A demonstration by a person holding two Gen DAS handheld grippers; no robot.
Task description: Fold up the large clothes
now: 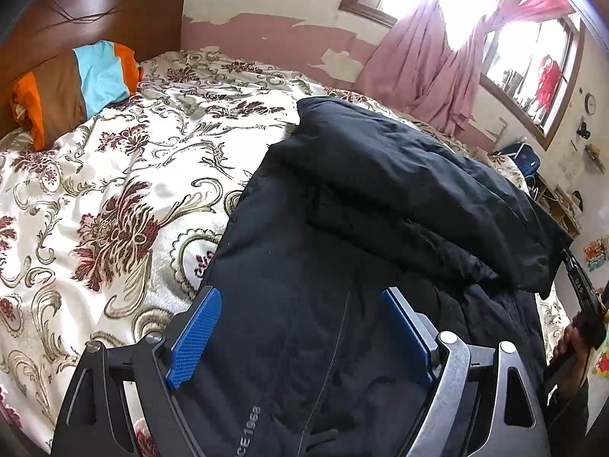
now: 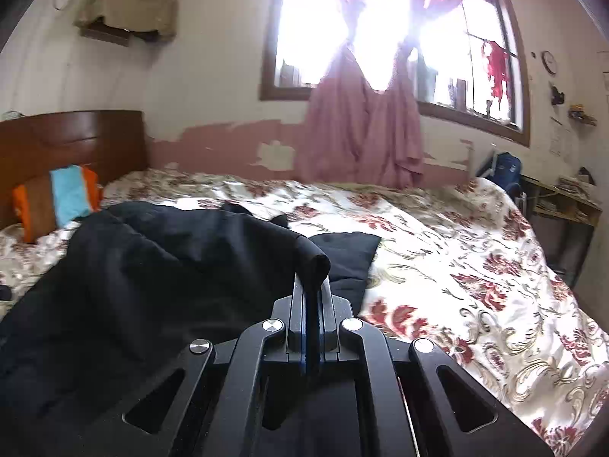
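A large dark padded jacket [image 1: 380,198] is found spread across the bed [image 1: 114,190], over the floral bedspread, with one side panel or sleeve already lifted and laid over the body of the garment. The left gripper [image 1: 300,327] is held low over the jacket's near portion, its blue-padded jaws spread wide with nothing between them; a zip line and printed lettering are seen on the fabric beneath. The right gripper [image 2: 312,282] is seen with its jaws clenched on a rolled edge of the jacket [image 2: 152,266], which is raised above the bedspread at that point. The garment is judged to be soft, thick and quilted, moderately heavy for clothing, with a smooth shell likely to slide over the satin-like bedspread and over itself. It is judged that no crease will be held readily; folded layers may be expected to spring up and may need pressing flat. Hold is best taken at seams, hem, cuff or a bunched edge, where several layers can be pinched, and not on the flat quilted panels, where the shell alone may slip out. A striped pillow [image 1: 76,87] is noted at the headboard [image 1: 95,15], well apart from the garment.
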